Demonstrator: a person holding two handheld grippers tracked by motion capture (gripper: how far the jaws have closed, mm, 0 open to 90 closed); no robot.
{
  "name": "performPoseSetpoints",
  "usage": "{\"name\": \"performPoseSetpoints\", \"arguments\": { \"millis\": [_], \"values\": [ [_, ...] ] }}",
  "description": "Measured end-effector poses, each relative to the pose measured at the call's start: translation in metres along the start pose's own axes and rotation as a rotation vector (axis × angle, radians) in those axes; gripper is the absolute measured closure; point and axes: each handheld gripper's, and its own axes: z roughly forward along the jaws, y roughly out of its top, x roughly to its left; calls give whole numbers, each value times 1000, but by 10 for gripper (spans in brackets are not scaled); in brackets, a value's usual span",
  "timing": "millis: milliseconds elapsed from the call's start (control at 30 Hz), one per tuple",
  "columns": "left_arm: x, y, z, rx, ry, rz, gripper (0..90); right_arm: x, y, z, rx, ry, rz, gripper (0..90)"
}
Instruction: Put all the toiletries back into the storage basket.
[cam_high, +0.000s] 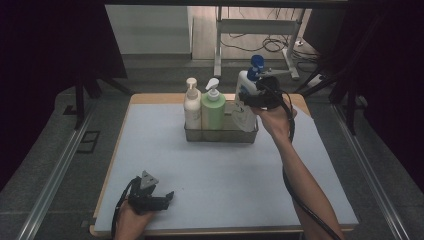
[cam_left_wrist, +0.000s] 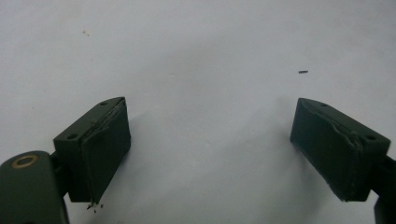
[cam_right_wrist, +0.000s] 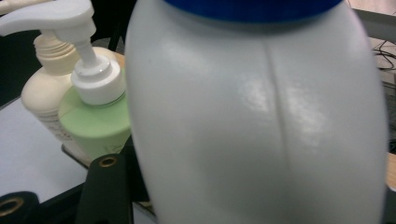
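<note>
Down front, left gripper (cam_high: 159, 198) rests on the surface (cam_high: 225, 175), jaws wide apart; right gripper (cam_high: 250, 102) has its jaws clamped on the white bottle (cam_high: 246, 102), at the basket (cam_high: 220, 135).

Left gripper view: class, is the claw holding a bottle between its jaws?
No. The left claw stands open over the bare pale mat, with nothing between its jaws.

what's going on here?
A person is working with two handheld grippers at a table. The right gripper is clamped on a white bottle with a blue cap, holding it tilted over the right end of a metal caddy. A cream pump bottle and a green pump bottle stand upright in the caddy. The left gripper rests near the front edge of the table, jaws open and empty.
</note>
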Motion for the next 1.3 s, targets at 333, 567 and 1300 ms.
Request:
{"name": "performPoseSetpoints", "arguments": {
  "millis": [333,567,1300],
  "values": [
    [0,0,0,3,-1,0,120,-4,5,14,1,-20,10,407],
    [0,0,0,3,-1,0,120,-6,2,26,8,-31,19,407],
    [0,0,0,1,-1,-1,120,-10,-23,49,44,-41,33,405]
  ]
}}
